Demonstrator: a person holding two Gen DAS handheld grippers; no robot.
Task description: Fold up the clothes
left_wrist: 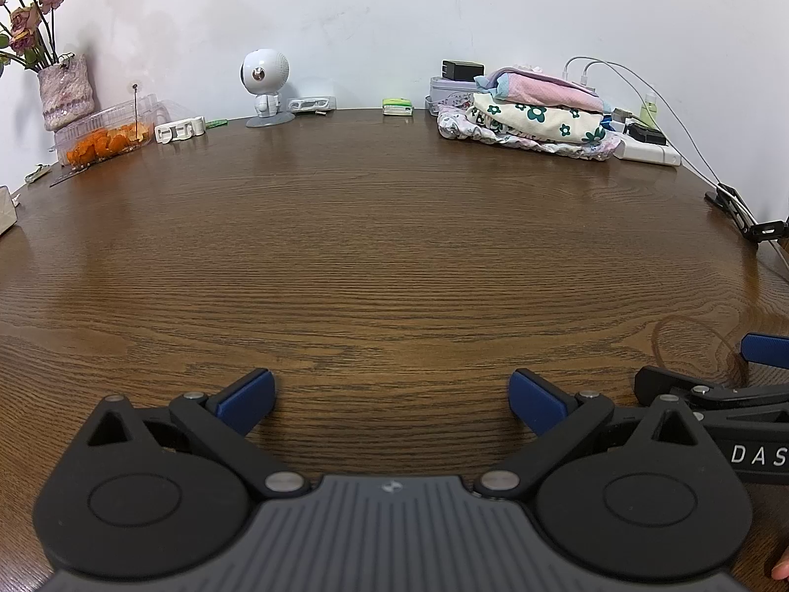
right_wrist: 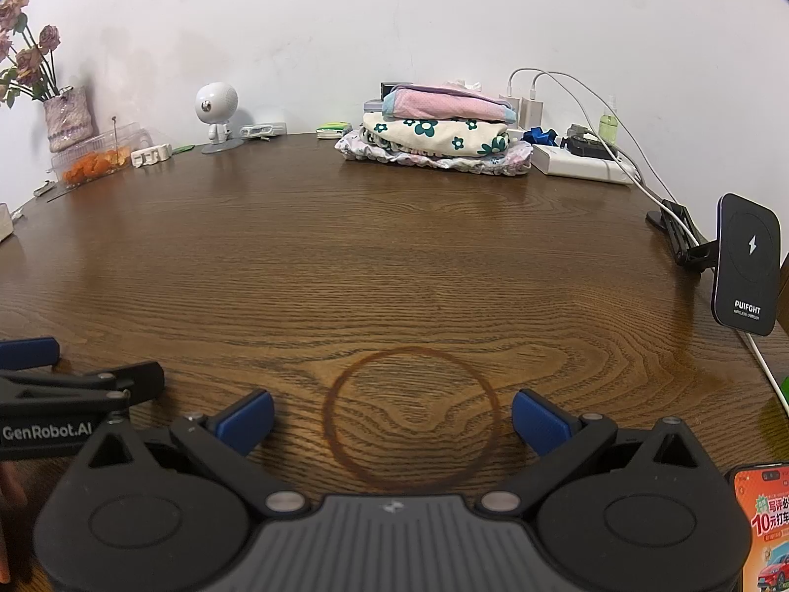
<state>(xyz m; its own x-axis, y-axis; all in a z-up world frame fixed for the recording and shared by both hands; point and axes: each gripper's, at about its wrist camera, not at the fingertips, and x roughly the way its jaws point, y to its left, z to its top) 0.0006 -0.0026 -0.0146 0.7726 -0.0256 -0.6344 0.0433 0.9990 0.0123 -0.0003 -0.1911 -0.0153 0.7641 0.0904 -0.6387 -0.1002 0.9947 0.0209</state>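
A stack of folded clothes [left_wrist: 530, 116] [right_wrist: 439, 133] lies at the table's far right: a pink piece on top, a cream one with green flowers under it, a pale floral one at the bottom. My left gripper [left_wrist: 392, 402] is open over bare wood near the front edge, nothing between its blue pads. My right gripper [right_wrist: 392, 419] is open too, over a dark ring stain [right_wrist: 412, 417] on the wood. Each gripper shows at the edge of the other's view, the right gripper [left_wrist: 715, 385] to the right and the left gripper [right_wrist: 59, 375] to the left.
Along the far edge of the wooden table [left_wrist: 375, 246] stand a vase of dried roses [left_wrist: 64, 91], a clear box of orange peel [left_wrist: 106, 135], a white astronaut figure [left_wrist: 266, 86], a power strip with cables [right_wrist: 582, 163]. A wireless charger stand [right_wrist: 747, 271] and a phone [right_wrist: 762, 533] sit at right.
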